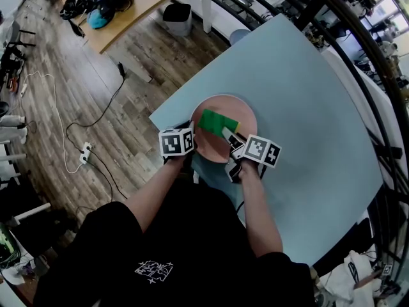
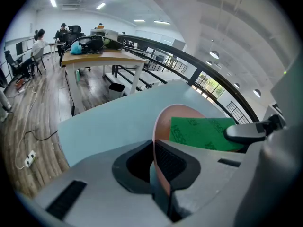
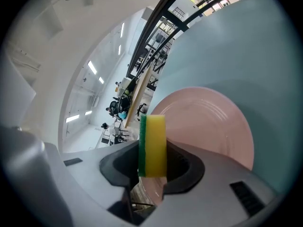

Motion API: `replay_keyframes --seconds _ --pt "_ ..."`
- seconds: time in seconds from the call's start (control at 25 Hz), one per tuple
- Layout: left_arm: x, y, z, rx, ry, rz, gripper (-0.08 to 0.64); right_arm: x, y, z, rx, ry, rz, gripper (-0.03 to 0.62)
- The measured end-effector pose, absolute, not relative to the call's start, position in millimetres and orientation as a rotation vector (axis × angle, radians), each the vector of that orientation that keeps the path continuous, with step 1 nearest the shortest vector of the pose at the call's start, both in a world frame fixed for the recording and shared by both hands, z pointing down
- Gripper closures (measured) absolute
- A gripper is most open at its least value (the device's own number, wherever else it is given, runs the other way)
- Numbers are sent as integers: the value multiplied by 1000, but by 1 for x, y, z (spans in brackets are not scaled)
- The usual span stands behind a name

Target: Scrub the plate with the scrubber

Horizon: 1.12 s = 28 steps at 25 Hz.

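With left gripper [image 2: 154,164] fingers pinching the near rim of the pink plate [image 1: 238,116] on the pale blue worktop [image 1: 307,101], holds in right gripper [image 3: 151,161] fingers the yellow-and-green scrubber [image 1: 213,121], green side up, over the plate's face.

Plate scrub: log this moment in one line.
left gripper: shut on plate rim | right gripper: shut on scrubber | scrubber: over plate face

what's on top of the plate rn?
The scrubber, green side up and held in the right gripper, sits over the plate. The left gripper clamps its rim. The plate surface under the scrubber is covered, so contact is unconfirmed.
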State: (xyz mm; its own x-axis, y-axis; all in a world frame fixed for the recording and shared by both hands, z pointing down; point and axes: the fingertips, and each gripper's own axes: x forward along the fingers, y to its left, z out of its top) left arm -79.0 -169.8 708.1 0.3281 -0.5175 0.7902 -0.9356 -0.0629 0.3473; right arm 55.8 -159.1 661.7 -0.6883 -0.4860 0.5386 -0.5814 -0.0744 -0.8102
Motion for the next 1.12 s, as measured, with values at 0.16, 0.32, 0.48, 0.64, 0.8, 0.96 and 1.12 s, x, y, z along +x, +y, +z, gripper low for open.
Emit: replay_keyframes --seconds 0.16,0.32,0.48,0.64,0.8,0.96,1.12 --pt "-79 -169 709 1713 -1311 598 541 66 -171 661 1251 -2082 1900 463" --pt "-79 -170 710 1711 -1309 598 541 83 -179 662 1309 -2071 1912 463" --pt "-80 -170 710 1704 -1317 598 541 106 -181 659 1381 -2060 1910 463" --pt "-79 -168 710 1705 -1317 599 541 132 -179 658 1450 -2049 1912 463" --pt "-79 -167 708 1702 -1321 603 541 149 -171 655 1486 -2038 1897 463" --pt "-79 -167 707 1699 -1324 605 541 165 -158 651 1487 -2030 1865 463" --pt "-79 -167 707 1701 -1326 608 541 178 -141 650 1472 -2025 1845 463"
